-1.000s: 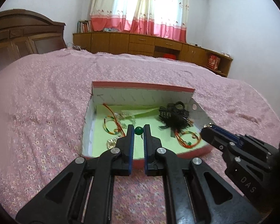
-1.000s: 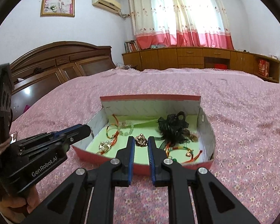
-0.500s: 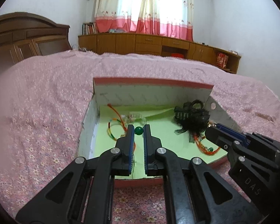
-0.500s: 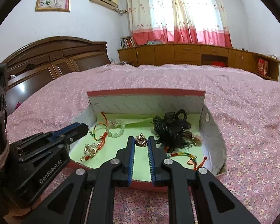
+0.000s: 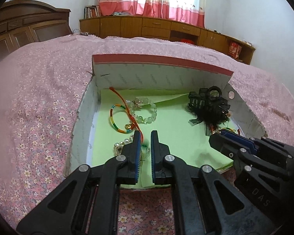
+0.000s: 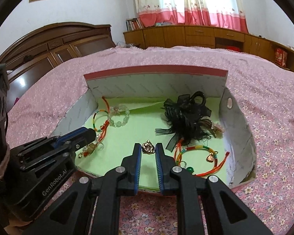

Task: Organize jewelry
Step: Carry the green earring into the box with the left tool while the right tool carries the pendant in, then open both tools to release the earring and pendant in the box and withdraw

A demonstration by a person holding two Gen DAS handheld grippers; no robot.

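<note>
A pink-rimmed box (image 5: 162, 60) with a green paper floor lies on the bed; it also shows in the right wrist view (image 6: 154, 73). My left gripper (image 5: 146, 137) hangs over the box's near left, shut on a green-bead piece (image 5: 146, 144) that is blurred between its fingers. My right gripper (image 6: 148, 146) is shut on a gold ornament (image 6: 148, 148) above the box's middle. Inside lie a clear bead bracelet (image 5: 146, 110), a rainbow cord bracelet (image 5: 117, 118), a black hair clip with feathers (image 5: 208, 106) and a second rainbow bracelet (image 6: 198, 152).
The pink flowered bedspread (image 5: 39, 101) surrounds the box. A dark wooden headboard (image 6: 49, 45) stands at the left and wooden cabinets (image 5: 156, 27) run under the curtained window. A green bead piece (image 6: 190, 169) lies by my right gripper's right finger.
Both grippers have moved forward and down over the box, which now looks larger and nearer. Each still holds its piece.
</note>
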